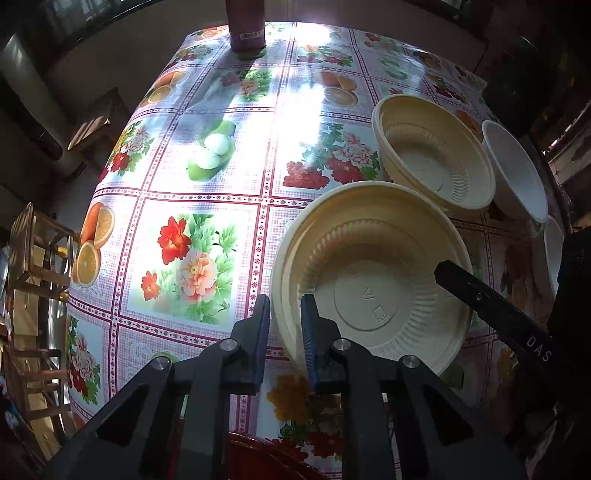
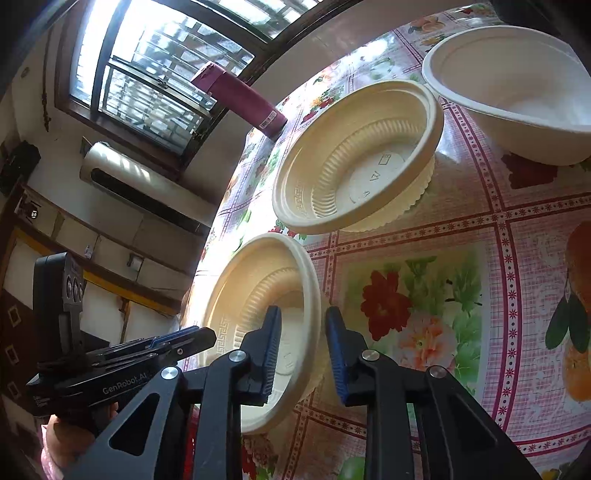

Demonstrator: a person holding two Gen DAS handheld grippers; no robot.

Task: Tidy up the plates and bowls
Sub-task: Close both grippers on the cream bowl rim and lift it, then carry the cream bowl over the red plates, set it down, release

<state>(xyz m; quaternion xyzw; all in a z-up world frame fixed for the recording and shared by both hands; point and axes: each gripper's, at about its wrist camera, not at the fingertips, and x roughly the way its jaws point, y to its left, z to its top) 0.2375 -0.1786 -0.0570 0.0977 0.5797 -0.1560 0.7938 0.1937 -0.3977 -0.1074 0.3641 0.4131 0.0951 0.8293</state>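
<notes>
A cream ribbed bowl (image 1: 373,273) sits near the table's front edge. My left gripper (image 1: 285,314) straddles its left rim, one finger outside and one inside, narrowly open. The same bowl (image 2: 258,317) shows in the right wrist view, where my right gripper (image 2: 303,332) straddles its right rim, also with a gap. A second cream bowl (image 1: 432,151) (image 2: 354,158) stands behind it. A white bowl (image 1: 517,173) (image 2: 517,88) stands further right, and another white rim (image 1: 552,251) sits at the right edge.
A maroon bottle (image 1: 246,24) (image 2: 240,99) stands at the table's far edge. The floral tablecloth (image 1: 192,258) covers the table. Wooden chairs (image 1: 33,280) stand to the left, and a red stool (image 1: 258,458) is under the front edge.
</notes>
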